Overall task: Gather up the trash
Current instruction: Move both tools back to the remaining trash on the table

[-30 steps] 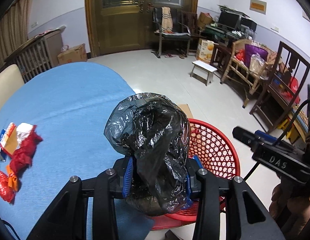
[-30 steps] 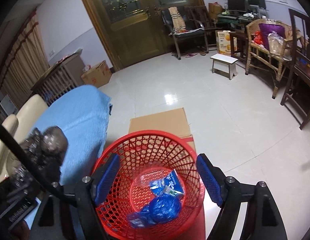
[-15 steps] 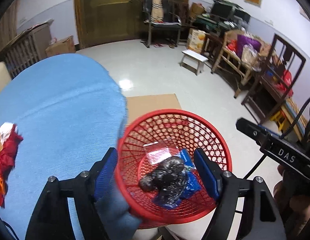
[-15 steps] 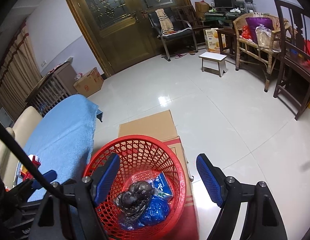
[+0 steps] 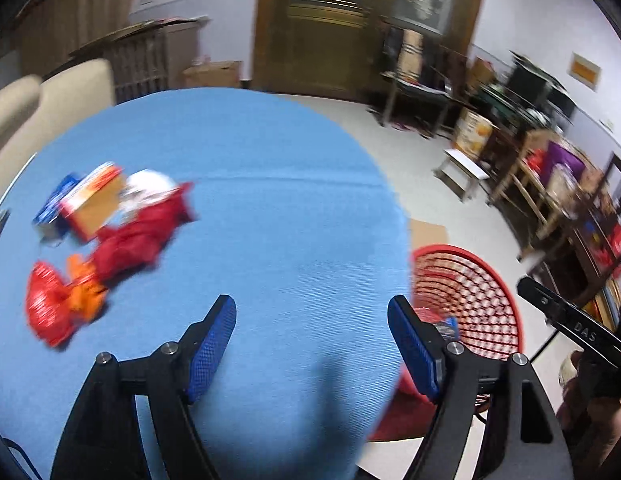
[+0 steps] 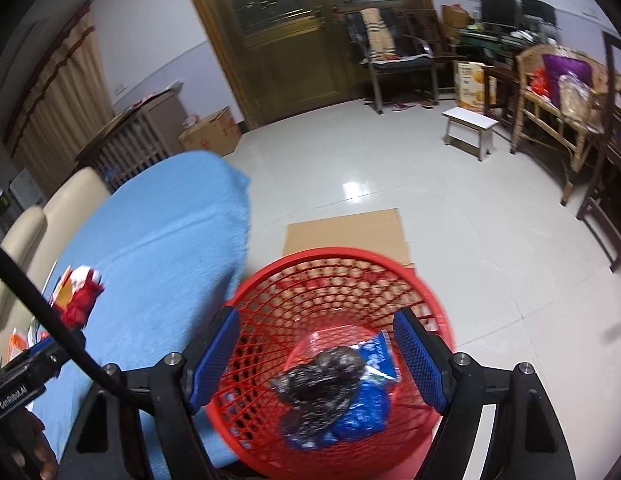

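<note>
I am holding the left gripper (image 5: 312, 344) over the blue table (image 5: 270, 208); its jaws are standing wide apart with nothing between them but cloth below. Ahead and to the left, a heap of trash is lying on the table: a red wrapper (image 5: 138, 236), an orange-red bag (image 5: 58, 304), and a small box (image 5: 92, 204) just behind them; all of it is blurred. The basket (image 6: 338, 272) is sitting off the table's right edge, on cardboard (image 6: 346, 232). I am holding the right gripper (image 6: 316, 354) above the basket, jaws wide and gripping nothing; down inside, a black bag (image 6: 318, 380) is lying on blue wrappers (image 6: 366, 408).
</note>
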Demonstrator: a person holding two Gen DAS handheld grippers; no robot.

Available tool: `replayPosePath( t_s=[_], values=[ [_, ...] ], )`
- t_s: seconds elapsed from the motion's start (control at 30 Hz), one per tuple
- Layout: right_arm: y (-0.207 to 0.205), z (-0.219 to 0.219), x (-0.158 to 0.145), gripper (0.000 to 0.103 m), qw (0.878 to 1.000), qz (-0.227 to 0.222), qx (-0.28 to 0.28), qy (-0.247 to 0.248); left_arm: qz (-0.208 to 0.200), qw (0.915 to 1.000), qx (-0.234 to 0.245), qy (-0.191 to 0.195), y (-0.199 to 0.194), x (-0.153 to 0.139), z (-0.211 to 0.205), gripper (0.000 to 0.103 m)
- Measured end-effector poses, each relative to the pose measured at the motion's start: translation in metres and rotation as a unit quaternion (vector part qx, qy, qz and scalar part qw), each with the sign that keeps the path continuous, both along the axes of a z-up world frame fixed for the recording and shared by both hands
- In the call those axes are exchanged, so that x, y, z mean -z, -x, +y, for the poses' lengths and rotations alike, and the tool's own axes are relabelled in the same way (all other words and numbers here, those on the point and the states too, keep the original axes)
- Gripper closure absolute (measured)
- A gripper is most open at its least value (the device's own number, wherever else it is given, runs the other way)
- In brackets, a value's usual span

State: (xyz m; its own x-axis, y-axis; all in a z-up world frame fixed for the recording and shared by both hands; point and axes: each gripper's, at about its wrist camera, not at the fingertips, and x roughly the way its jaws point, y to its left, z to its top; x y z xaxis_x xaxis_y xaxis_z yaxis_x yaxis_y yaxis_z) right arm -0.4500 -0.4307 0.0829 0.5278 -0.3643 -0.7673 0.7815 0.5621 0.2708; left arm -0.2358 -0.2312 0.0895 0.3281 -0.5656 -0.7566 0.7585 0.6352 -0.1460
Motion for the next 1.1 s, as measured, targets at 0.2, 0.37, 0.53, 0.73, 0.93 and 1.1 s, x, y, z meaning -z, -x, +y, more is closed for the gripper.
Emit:
replayPosePath(
  t_s=[0.2,0.37,0.53,0.73,0.93,1.1],
  values=[
    [-0.040,0.031,-0.004,0.022,0.998,0.006,-0.055,0.008,0.001,0.9970,-0.077,0.002,-0.039,0.009,0.055,0.024],
    [-0.070,0.056,-0.003,0.022,0.995,0.011,-0.101,0.010,-0.003,0.9852,-0.171,0.006,-0.079,0.012,0.108,0.024],
    [-0.093,0.079,-0.004,0.022,0.990,0.011,-0.137,0.012,-0.010,0.9690,-0.247,-0.006,-0.117,0.016,0.136,0.024],
    [-0.101,0.088,-0.002,0.022,0.988,0.015,-0.153,0.013,0.004,0.9628,-0.269,-0.027,-0.146,0.037,0.139,0.024],
    [-0.117,0.093,-0.003,0.022,0.986,0.016,-0.165,0.006,0.016,0.9672,-0.252,-0.030,-0.151,0.047,0.135,0.055],
    [-0.152,0.118,-0.008,0.022,0.975,0.004,-0.221,0.013,0.012,0.9682,-0.248,-0.027,-0.146,0.046,0.143,0.058]
  ],
)
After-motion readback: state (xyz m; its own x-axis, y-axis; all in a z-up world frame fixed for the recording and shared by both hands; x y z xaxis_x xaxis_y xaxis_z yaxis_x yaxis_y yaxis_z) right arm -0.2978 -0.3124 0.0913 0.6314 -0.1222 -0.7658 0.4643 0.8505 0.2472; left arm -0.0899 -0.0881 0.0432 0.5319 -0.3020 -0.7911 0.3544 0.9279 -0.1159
